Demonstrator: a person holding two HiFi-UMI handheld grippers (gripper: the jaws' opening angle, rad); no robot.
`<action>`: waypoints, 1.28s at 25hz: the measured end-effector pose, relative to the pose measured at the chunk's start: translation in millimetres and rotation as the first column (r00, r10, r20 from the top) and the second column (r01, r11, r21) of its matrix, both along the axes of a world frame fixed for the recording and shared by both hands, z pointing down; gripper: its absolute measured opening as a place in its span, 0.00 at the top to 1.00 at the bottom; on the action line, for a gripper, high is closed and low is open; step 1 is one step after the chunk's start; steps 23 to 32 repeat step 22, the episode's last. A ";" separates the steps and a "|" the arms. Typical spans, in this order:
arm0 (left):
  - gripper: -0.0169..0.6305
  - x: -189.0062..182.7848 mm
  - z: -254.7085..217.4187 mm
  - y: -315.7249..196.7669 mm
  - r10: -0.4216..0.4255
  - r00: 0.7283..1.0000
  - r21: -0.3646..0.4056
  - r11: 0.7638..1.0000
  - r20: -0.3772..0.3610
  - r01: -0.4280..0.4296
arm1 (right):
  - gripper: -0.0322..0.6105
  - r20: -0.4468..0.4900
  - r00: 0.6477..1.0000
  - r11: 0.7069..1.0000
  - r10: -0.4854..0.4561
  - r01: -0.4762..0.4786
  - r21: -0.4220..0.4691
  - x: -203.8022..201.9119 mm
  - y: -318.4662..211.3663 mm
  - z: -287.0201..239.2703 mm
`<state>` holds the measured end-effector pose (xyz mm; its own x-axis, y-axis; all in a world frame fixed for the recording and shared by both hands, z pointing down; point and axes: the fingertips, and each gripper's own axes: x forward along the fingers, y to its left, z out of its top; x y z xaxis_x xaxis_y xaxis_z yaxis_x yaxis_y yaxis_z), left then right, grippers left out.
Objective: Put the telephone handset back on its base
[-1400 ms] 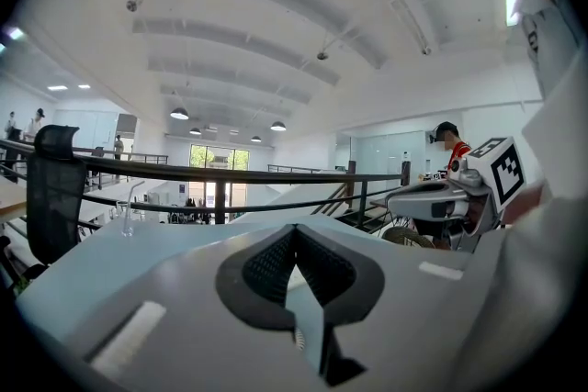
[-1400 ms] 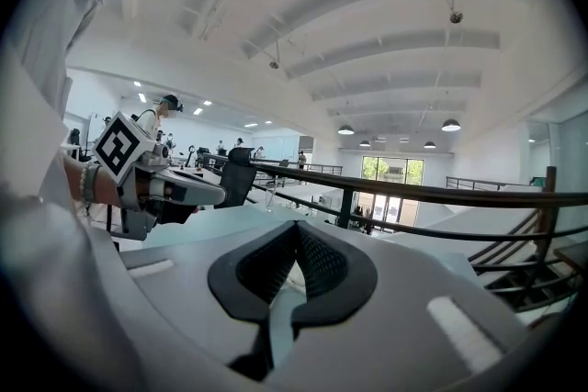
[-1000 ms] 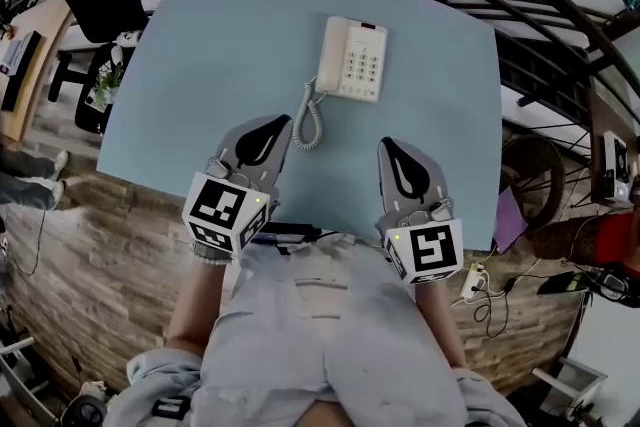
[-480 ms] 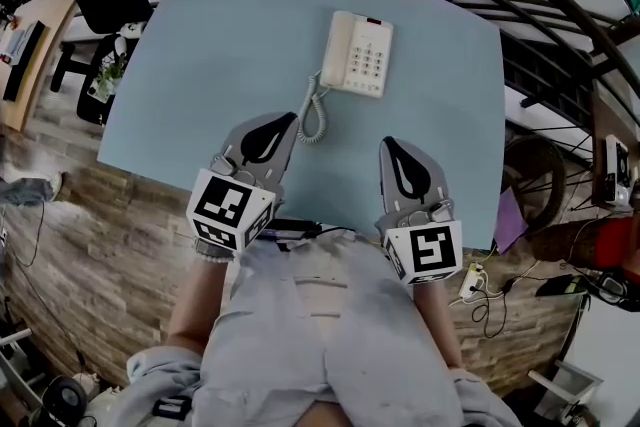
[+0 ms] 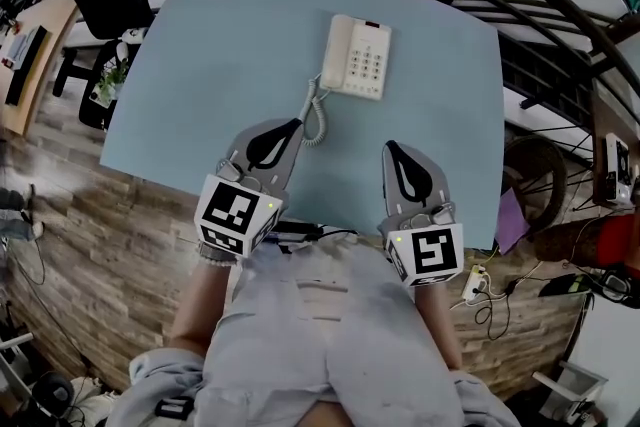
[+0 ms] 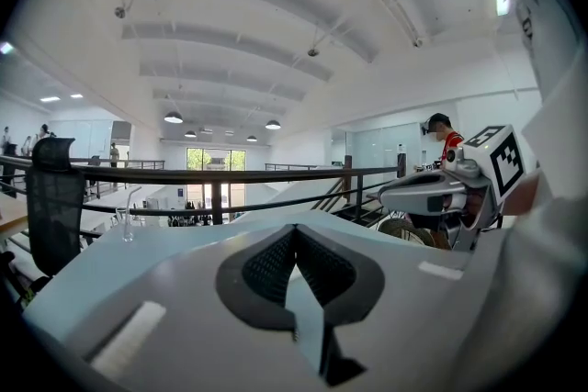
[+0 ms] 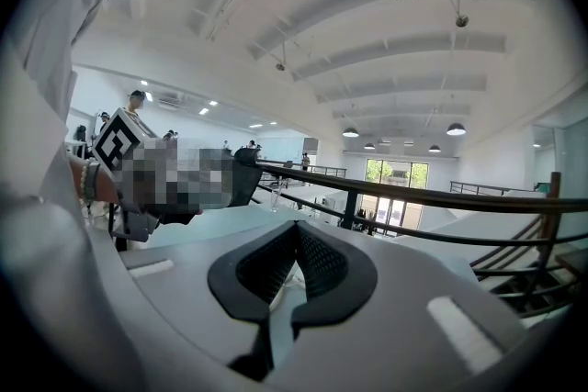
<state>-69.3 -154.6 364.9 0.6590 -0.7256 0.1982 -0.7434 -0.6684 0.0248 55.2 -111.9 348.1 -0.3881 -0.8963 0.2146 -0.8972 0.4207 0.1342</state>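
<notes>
On far side of blue surface [image 5: 200, 65]: telephone base [image 5: 368, 65], handset [image 5: 334, 50] along its left edge, seemingly seated. We judge handset light, rigid, slick; grasp mid-shaft, mind coiled cord [image 5: 315, 110]. Left gripper [image 5: 296, 124], right gripper [image 5: 390, 146] closed, empty.

The cream telephone base [image 5: 368, 65] sits upper centre of the head view, keypad facing up. The handset [image 5: 335, 53] lies seated lengthwise along its left side. Its coiled cord [image 5: 314, 115] loops down toward frame centre.

Smooth plastic telephone [image 5: 356, 57], matt table [image 5: 225, 55]
</notes>
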 end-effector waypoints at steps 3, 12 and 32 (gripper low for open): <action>0.97 0.7 1.6 2.0 0.005 1.000 -0.007 1.000 0.000 -0.005 | 0.95 -0.002 1.000 1.000 0.001 -0.001 0.000 -0.2 1.9 0.1; 0.97 2.3 -0.2 4.9 0.012 1.000 -0.014 1.000 -0.012 -0.012 | 0.95 -0.009 1.000 1.000 0.015 -0.015 -0.009 2.8 6.0 3.9; 0.97 -3.1 -2.8 3.7 0.012 1.000 -0.005 1.000 -0.021 -0.012 | 0.95 -0.022 1.000 1.000 0.014 -0.014 -0.014 -3.6 7.3 6.2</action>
